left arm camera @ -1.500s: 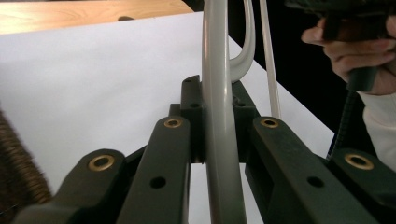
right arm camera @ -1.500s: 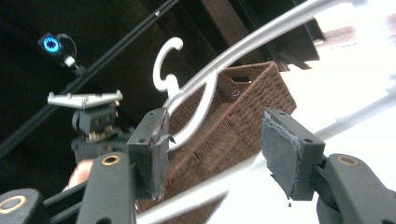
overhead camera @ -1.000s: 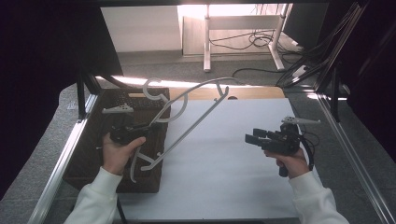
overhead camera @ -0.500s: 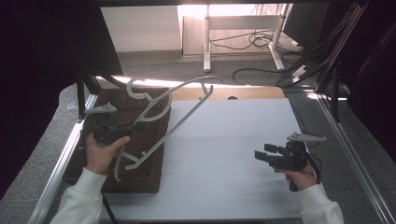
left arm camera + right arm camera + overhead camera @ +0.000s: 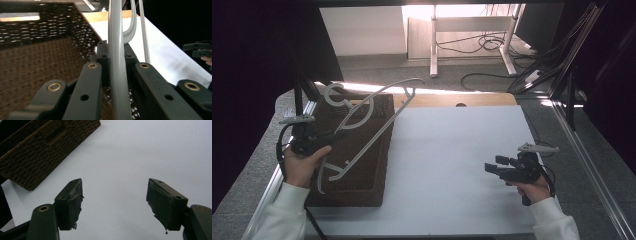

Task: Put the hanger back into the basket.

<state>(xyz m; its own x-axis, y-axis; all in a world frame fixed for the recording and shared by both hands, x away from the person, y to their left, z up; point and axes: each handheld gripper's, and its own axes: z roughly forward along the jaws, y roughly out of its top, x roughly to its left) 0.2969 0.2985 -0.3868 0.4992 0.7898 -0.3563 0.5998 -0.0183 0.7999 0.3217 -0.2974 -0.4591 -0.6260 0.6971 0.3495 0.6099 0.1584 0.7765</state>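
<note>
- Plainly, the white plastic clothes hanger (image 5: 371,117) is the thing in hand: it hangs in the air over the brown wicker basket (image 5: 362,186) at the left of the table, tilted, with its hook end (image 5: 335,93) up near the basket's far rim and its long bar reaching out past the basket's right wall.
- Holding it is the left gripper (image 5: 328,136), whose jaws are clamped on one of the hanger's arms; the left gripper view shows the grey-white bar (image 5: 117,75) running straight up between them, with the basket's woven floor below.
- Judging by this, the step is carrying the hanger to or from the basket; which way cannot be told.
- If it is going in, the next move calls for laying the hanger flatter and turning it along the basket's length, since its far end overhangs the wall.
- Well apart, the right gripper (image 5: 492,167) hovers low over the white table sheet (image 5: 452,150) with its jaws spread wide and nothing between them.
- Beyond the table, cables (image 5: 492,47) and a desk frame stand on the floor, out of the way.
- Only the basket's near wall and rim could snag the hanger.
</note>
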